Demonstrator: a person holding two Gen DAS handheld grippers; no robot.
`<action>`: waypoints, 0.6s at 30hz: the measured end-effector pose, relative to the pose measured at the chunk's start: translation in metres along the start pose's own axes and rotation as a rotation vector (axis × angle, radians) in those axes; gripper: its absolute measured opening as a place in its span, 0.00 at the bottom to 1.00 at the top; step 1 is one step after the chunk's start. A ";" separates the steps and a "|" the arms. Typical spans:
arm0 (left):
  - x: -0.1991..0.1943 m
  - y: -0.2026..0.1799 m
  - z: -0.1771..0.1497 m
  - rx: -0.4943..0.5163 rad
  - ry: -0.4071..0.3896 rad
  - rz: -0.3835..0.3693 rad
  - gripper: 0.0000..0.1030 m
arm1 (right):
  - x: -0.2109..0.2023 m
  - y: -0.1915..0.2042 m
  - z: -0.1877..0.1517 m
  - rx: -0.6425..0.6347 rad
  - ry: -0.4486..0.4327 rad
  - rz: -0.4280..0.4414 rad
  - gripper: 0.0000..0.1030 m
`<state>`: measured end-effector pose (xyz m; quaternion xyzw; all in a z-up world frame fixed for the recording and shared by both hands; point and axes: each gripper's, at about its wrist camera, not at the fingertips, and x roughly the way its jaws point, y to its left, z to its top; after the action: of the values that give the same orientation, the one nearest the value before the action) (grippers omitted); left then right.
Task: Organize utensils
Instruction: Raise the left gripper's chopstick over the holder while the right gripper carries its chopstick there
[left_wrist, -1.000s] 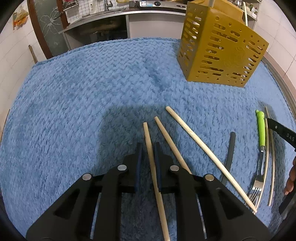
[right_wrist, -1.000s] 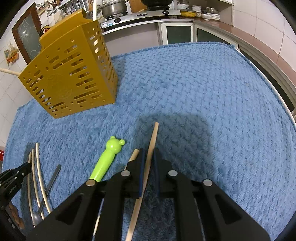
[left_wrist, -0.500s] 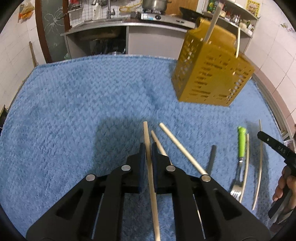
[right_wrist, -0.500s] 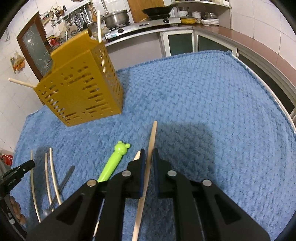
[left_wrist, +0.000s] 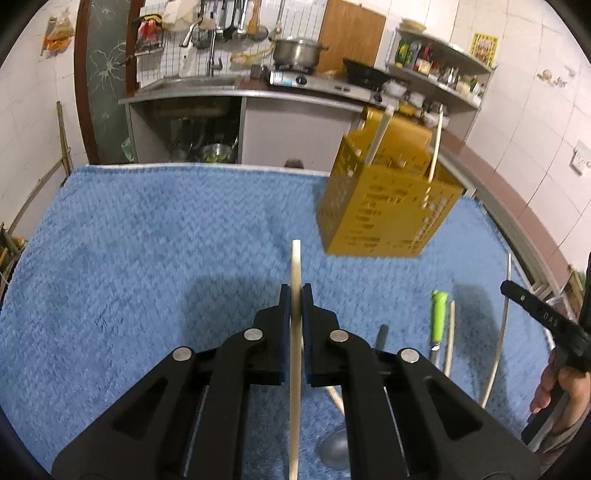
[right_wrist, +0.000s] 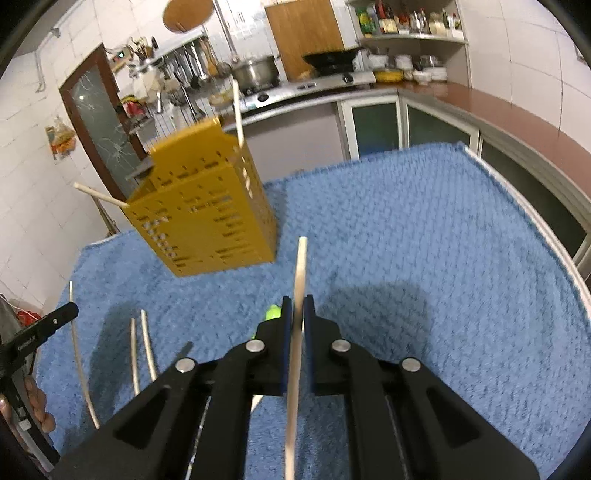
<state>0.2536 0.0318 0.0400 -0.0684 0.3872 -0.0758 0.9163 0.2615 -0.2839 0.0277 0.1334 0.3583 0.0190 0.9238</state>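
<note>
left gripper & right gripper each pinch a wooden chopstick; long overhang could clip the yellow holder rim, miss the opening.

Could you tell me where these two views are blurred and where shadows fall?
Left wrist view: the yellow holder is motion-blurred, the left gripper sharp, its shadow on the blue mat. Right wrist view: the holder is smeared, and the right gripper casts a shadow rightward.

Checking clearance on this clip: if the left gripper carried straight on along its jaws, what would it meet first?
Probably only the blue mat. The left gripper, shut on a chopstick, points just left of the yellow holder; depth is unclear.
</note>
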 end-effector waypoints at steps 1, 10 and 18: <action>-0.005 -0.001 0.002 -0.003 -0.014 -0.009 0.04 | -0.005 0.001 0.002 -0.001 -0.017 0.005 0.06; -0.039 -0.013 0.023 -0.002 -0.116 -0.083 0.04 | -0.040 0.012 0.020 -0.018 -0.133 0.042 0.05; -0.061 -0.033 0.066 0.012 -0.196 -0.128 0.04 | -0.060 0.034 0.063 -0.059 -0.233 0.065 0.05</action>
<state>0.2561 0.0154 0.1342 -0.0945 0.2903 -0.1295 0.9434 0.2610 -0.2735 0.1203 0.1192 0.2431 0.0438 0.9616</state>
